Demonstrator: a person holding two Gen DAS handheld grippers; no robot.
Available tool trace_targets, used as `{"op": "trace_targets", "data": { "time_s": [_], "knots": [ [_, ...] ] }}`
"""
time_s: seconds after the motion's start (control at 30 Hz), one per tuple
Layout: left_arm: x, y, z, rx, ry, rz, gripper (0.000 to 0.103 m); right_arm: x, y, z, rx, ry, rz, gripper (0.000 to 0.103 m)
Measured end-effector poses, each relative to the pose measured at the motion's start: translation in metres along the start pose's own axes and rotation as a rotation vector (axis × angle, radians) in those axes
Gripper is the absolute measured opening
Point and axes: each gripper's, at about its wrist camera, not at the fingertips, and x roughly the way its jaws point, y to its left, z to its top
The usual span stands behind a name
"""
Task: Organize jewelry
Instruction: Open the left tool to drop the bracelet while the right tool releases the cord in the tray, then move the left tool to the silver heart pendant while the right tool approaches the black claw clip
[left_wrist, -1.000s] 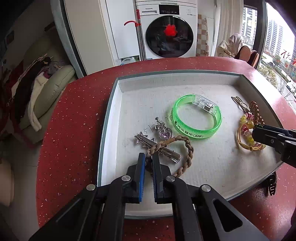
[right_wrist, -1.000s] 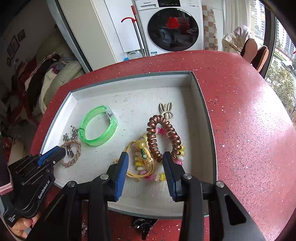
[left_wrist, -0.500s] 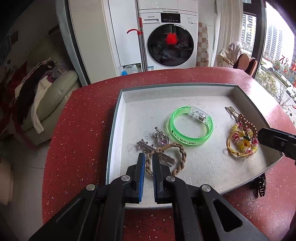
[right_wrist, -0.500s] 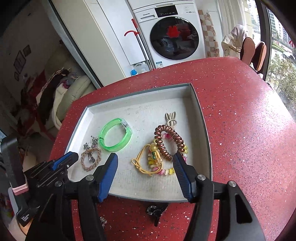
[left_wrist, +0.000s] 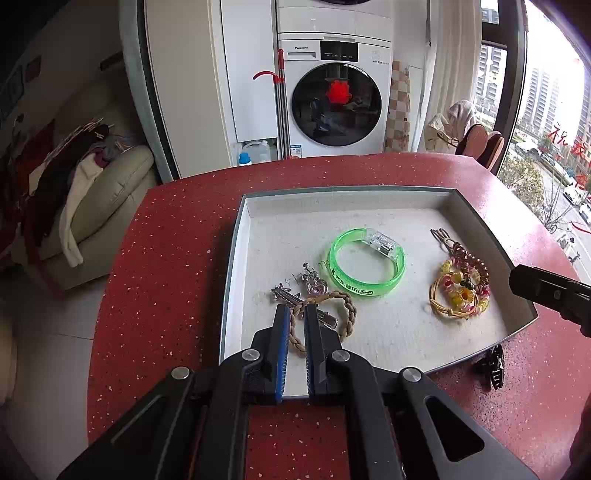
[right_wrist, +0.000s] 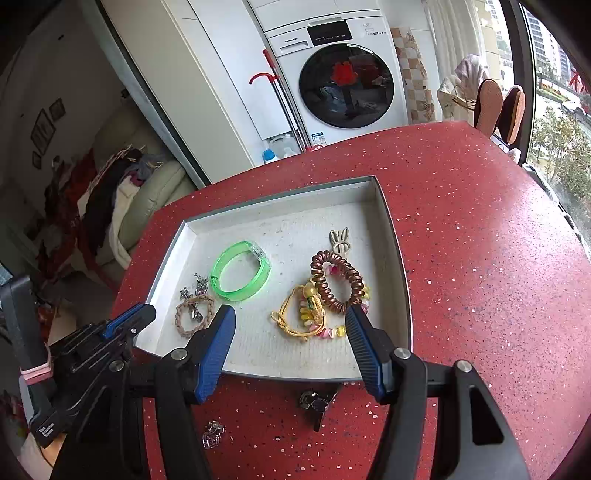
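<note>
My left gripper (left_wrist: 294, 314) is pressed nearly together, empty, low in the frame over the braided band (left_wrist: 325, 317) at the tray's (left_wrist: 236, 258) near-left corner. Further right lie the green bangle (left_wrist: 366, 266) and the tangled beaded bracelets (left_wrist: 460, 291). My right gripper (right_wrist: 290, 317) has just been opening, its fingers spread with nothing between them.

White washing machine (left_wrist: 334, 99), cream sofa (left_wrist: 107, 192), bright window (left_wrist: 546, 110), red countertop (left_wrist: 166, 258)
</note>
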Motion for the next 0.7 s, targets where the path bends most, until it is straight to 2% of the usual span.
{"op": "trace_targets", "data": {
  "time_s": [0.2,0.23,0.3,0.33,0.47,0.53,0.57,0.7],
  "knots": [
    [-0.006,0.003,-0.002,-0.009,0.000,0.000,0.026,-0.006,0.001,-0.003,0.001,-0.006,0.003,0.066],
    [-0.008,0.003,-0.003,-0.011,0.000,-0.001,0.047,-0.007,0.001,-0.004,0.000,-0.006,0.003,0.066],
    [-0.011,0.004,-0.004,-0.019,-0.002,0.021,0.103,-0.008,0.001,-0.004,0.002,-0.007,0.002,0.066],
    [-0.015,0.004,-0.005,-0.023,-0.041,0.037,0.103,-0.008,0.001,-0.005,0.002,-0.007,0.001,0.066],
    [-0.018,0.001,-0.007,-0.013,-0.042,0.037,0.103,-0.012,0.002,-0.010,-0.005,-0.007,-0.003,0.066],
    [-0.021,0.002,-0.009,-0.017,-0.043,0.042,0.103,-0.018,0.005,-0.013,-0.020,-0.020,0.003,0.076],
    [-0.022,0.002,-0.010,-0.019,-0.042,0.043,0.103,-0.021,0.007,-0.014,-0.029,-0.032,0.008,0.085],
    [-0.027,0.000,-0.017,-0.014,-0.038,0.044,0.103,-0.034,0.013,-0.020,-0.056,-0.073,0.018,0.088]
  ]
}}
